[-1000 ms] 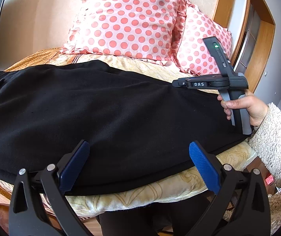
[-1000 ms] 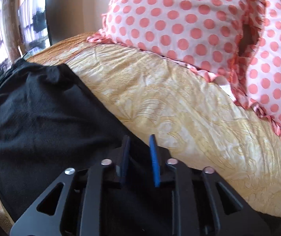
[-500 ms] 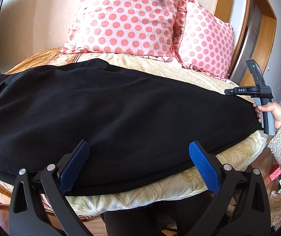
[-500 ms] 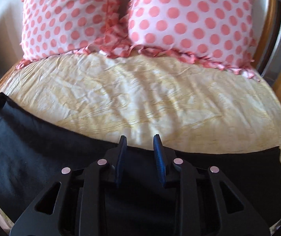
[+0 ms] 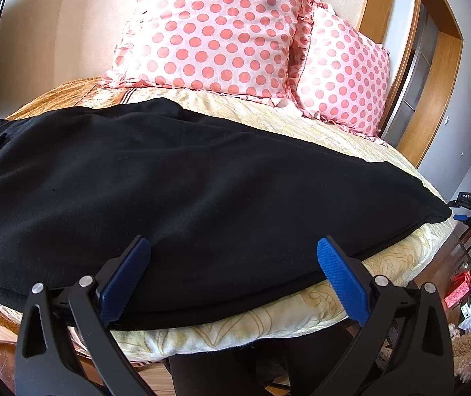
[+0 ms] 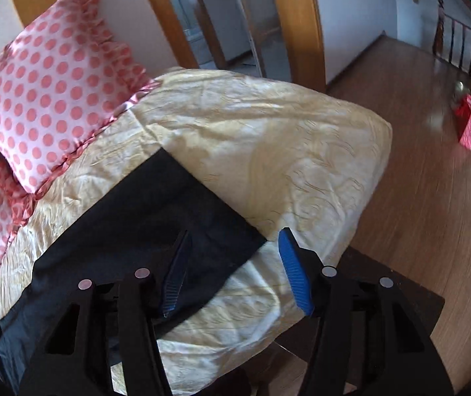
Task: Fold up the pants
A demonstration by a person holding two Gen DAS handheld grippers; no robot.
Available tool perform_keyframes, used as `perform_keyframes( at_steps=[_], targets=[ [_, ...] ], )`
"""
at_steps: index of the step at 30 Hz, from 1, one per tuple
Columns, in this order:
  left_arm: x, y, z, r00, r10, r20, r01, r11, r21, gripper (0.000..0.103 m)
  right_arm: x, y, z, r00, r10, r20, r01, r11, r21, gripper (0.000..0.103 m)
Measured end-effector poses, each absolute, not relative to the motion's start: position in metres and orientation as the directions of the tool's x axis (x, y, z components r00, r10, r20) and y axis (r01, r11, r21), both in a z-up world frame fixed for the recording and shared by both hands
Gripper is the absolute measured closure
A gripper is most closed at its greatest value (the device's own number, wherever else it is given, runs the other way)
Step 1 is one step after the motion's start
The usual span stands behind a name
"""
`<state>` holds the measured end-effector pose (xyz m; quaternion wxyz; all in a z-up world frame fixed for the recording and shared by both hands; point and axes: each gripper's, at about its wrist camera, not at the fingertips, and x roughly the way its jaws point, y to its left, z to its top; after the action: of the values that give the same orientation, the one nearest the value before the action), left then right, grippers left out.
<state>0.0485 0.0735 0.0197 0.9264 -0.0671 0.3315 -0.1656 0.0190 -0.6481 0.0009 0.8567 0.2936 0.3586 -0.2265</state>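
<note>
Black pants lie flat across the yellow bedspread, waistband at the left, leg ends at the right. My left gripper is open and empty, held just above the pants' near edge. My right gripper is open, its fingers straddling the corner of the leg end at the bed's right side. In the left wrist view the right gripper shows small at the far right, just beyond the leg end's tip.
Two pink polka-dot pillows lean against the headboard behind the pants. A wooden door frame and wooden floor lie past the bed's right edge. A red box stands on the floor.
My right gripper has opened, let go of the pants and moved right to the leg end's corner. The pants leg now lies stretched out flat. My left gripper has stayed open in place.
</note>
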Motion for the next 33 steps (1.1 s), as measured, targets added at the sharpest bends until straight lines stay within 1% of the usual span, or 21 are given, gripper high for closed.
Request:
perform_keyframes(
  at_steps=[1,3,7,8,9,10,13,17,19,21,23,24,25,29,33],
  targets=[
    [0.048,0.073,0.02,0.725,-0.351,-0.593,0.263,0.936,-0.233,0.002,0.017,-0.652,-0.004,0.65,-0.15,-0.745,0.591,0.716,0.371,0.05],
    [0.048,0.073,0.02,0.724,-0.351,-0.594,0.265,0.936,-0.231,0.002,0.017,-0.653,-0.011,0.665,-0.095,-0.741,0.575,0.698,0.427,0.051],
    [0.048,0.073,0.02,0.724,-0.351,-0.594,0.262,0.936,-0.235,0.002,0.014,-0.655,-0.014,0.694,-0.086,-0.715,0.566,0.678,0.469,0.057],
    [0.048,0.073,0.02,0.724,-0.352,-0.594,0.261,0.936,-0.237,0.002,0.014,-0.656,-0.015,0.704,-0.071,-0.707,0.556,0.674,0.487,0.057],
    [0.048,0.073,0.019,0.724,-0.352,-0.593,0.26,0.936,-0.238,0.002,0.014,-0.655,-0.015,0.707,-0.074,-0.703,0.555,0.674,0.488,0.06],
    [0.048,0.073,0.019,0.724,-0.352,-0.593,0.26,0.936,-0.238,0.002,0.014,-0.655,-0.015,0.707,-0.079,-0.703,0.556,0.676,0.483,0.064],
    [0.048,0.074,0.02,0.724,-0.351,-0.595,0.261,0.936,-0.235,0.002,0.014,-0.658,-0.021,0.735,-0.049,-0.677,0.535,0.655,0.533,0.079],
    [0.048,0.081,0.025,0.719,-0.383,-0.579,0.249,0.921,-0.301,0.002,0.008,-0.664,-0.026,0.756,-0.019,-0.655,0.549,0.563,0.617,0.079],
    [0.046,0.087,0.03,0.732,-0.395,-0.556,0.241,0.912,-0.331,0.002,0.009,-0.663,-0.025,0.753,-0.026,-0.657,0.554,0.563,0.613,0.079],
    [0.045,0.092,0.036,0.753,-0.378,-0.539,0.229,0.918,-0.325,0.002,0.011,-0.661,-0.025,0.752,-0.04,-0.658,0.556,0.575,0.6,0.078],
    [0.046,0.097,0.04,0.772,-0.352,-0.529,0.209,0.927,-0.311,0.002,0.014,-0.659,-0.025,0.761,-0.046,-0.647,0.538,0.602,0.59,0.082],
    [0.048,0.099,0.041,0.778,-0.342,-0.527,0.201,0.93,-0.308,0.002,0.014,-0.659,-0.025,0.778,-0.038,-0.628,0.518,0.604,0.606,0.088],
    [0.049,0.102,0.043,0.78,-0.337,-0.527,0.193,0.931,-0.309,0.002,0.013,-0.66,-0.024,0.799,-0.031,-0.601,0.496,0.599,0.628,0.088],
    [0.058,0.116,0.042,0.779,-0.319,-0.539,0.15,0.931,-0.334,0.002,0.015,-0.646,0.0,0.861,-0.02,-0.509,0.396,0.655,0.644,0.089],
    [0.062,0.121,0.039,0.777,-0.299,-0.553,0.131,0.937,-0.323,0.002,0.038,-0.6,0.046,0.903,0.089,-0.42,0.214,0.755,0.62,0.089]
  ],
)
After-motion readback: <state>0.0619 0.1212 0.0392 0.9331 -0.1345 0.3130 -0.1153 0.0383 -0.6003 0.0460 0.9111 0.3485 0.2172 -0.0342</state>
